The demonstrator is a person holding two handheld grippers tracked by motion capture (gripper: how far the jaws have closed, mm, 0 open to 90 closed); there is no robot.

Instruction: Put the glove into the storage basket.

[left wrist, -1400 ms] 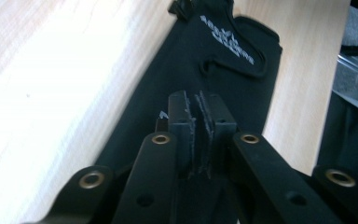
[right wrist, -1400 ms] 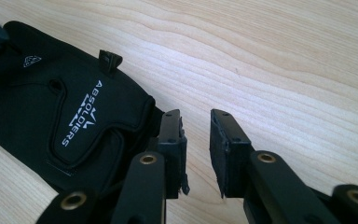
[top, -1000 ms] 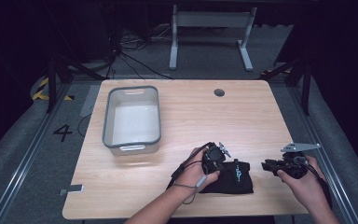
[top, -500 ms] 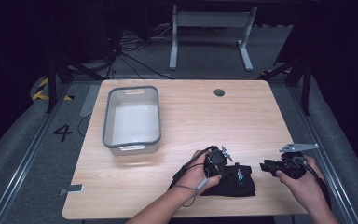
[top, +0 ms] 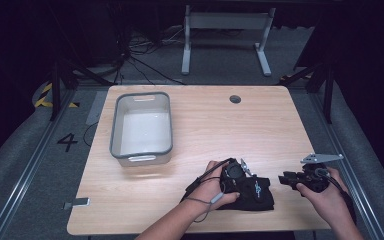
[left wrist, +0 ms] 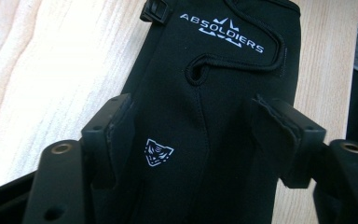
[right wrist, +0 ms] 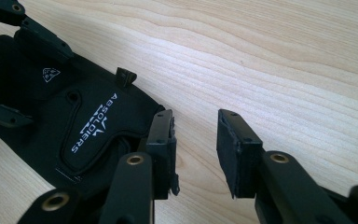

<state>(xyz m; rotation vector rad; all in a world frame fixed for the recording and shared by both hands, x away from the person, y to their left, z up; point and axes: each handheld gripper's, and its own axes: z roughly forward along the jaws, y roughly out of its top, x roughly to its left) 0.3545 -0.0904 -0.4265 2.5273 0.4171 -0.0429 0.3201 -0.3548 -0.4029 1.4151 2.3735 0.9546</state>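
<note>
A black glove (top: 257,192) with white "ABSOLDIERS" lettering lies flat on the wooden table near its front right. In the left gripper view the glove (left wrist: 214,93) runs up between the jaws. My left gripper (top: 242,180) is lowered over it, and the left gripper (left wrist: 193,102) stands open with a jaw on each side of the fabric. Just right of the glove, my right gripper (top: 285,179) is low over the table. The right gripper (right wrist: 195,116) is open over bare wood, its left jaw at the edge of the glove (right wrist: 88,121).
A white tub with a grey rim (top: 114,131) stands at the left middle of the table. A round cable hole (top: 235,99) sits near the far edge. The table's front edge runs close below both hands.
My left gripper has shifted slightly right and down onto the glove. The right gripper has barely moved.
</note>
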